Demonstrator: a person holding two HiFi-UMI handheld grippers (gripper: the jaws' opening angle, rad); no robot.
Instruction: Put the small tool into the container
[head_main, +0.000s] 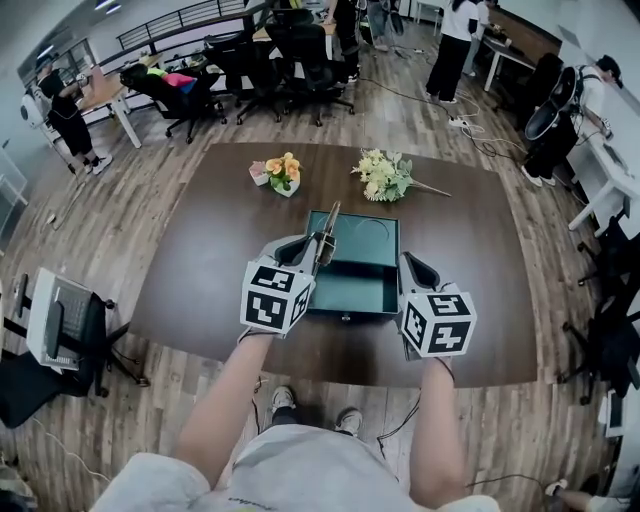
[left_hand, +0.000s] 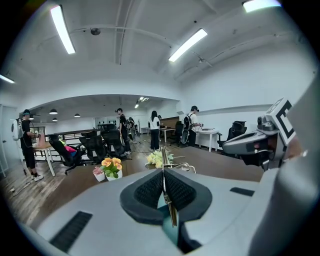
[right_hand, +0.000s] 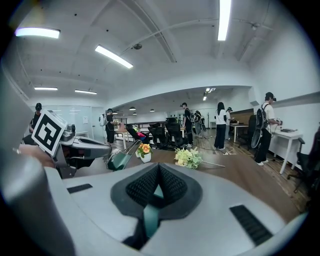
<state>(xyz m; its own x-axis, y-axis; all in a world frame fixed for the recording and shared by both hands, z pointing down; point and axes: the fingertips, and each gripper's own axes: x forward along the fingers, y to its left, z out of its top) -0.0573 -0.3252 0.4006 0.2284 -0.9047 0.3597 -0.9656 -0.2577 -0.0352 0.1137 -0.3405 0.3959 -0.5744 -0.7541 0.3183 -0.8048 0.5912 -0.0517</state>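
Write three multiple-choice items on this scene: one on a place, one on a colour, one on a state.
1. Where does the pot of orange flowers stand?
A. Beyond the container, left of the bouquet
B. Inside the container
C. On a chair

2. What colour is the container?
A. Red
B. Yellow
C. Dark teal

3. What state is the left gripper in?
A. Open and empty
B. Shut on the small tool
C. Shut on a flower

Answers:
1 A: in the head view the pot stands on the far side of the container, with the bouquet to its right.
2 C: the open box and its lid both show dark teal.
3 B: in the left gripper view the fingers press together on the thin metal tool.
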